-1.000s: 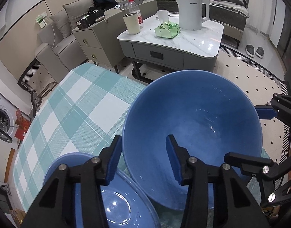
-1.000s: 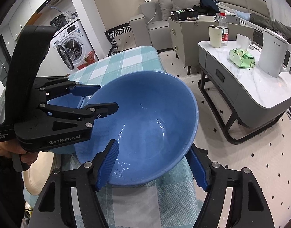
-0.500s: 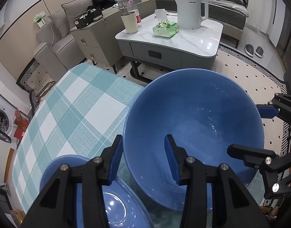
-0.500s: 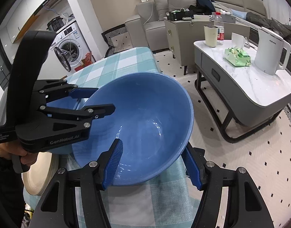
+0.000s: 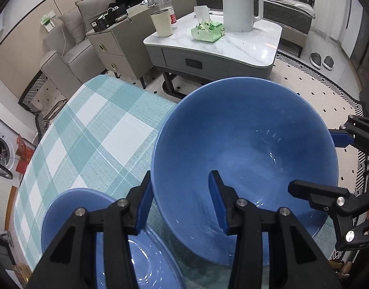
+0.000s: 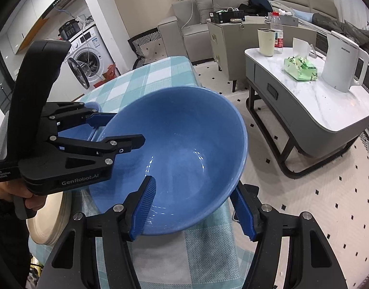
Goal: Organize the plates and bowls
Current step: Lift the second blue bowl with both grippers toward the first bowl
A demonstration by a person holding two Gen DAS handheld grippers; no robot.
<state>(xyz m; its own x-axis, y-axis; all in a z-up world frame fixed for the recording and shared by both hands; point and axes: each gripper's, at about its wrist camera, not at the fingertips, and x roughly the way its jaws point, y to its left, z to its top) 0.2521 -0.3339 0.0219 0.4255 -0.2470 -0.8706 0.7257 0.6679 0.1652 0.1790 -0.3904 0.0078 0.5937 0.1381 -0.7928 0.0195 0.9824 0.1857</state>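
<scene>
A large blue bowl (image 5: 244,149) hangs tilted over the corner of the checked table (image 5: 88,134), held from two sides. My left gripper (image 5: 179,175) is shut on its near rim, one pad outside the wall and one inside. In the right wrist view the same bowl (image 6: 184,149) fills the middle. My right gripper (image 6: 194,185) is shut on its lower rim, with the left pad inside and the right pad under the outer wall. A smaller blue bowl (image 5: 88,236) rests on the table beside it, partly hidden behind my left gripper's fingers.
A stack of cream plates (image 6: 49,216) sits at the table's near left edge, by the person's hand (image 6: 23,195). Beyond the table stands a marble coffee table (image 6: 304,101) with a white kettle (image 6: 340,65), tissue pack and cup. The table edge drops to the floor on the right.
My right gripper's jaws have narrowed onto the big bowl's rim. The left gripper and the bowl have barely shifted.
</scene>
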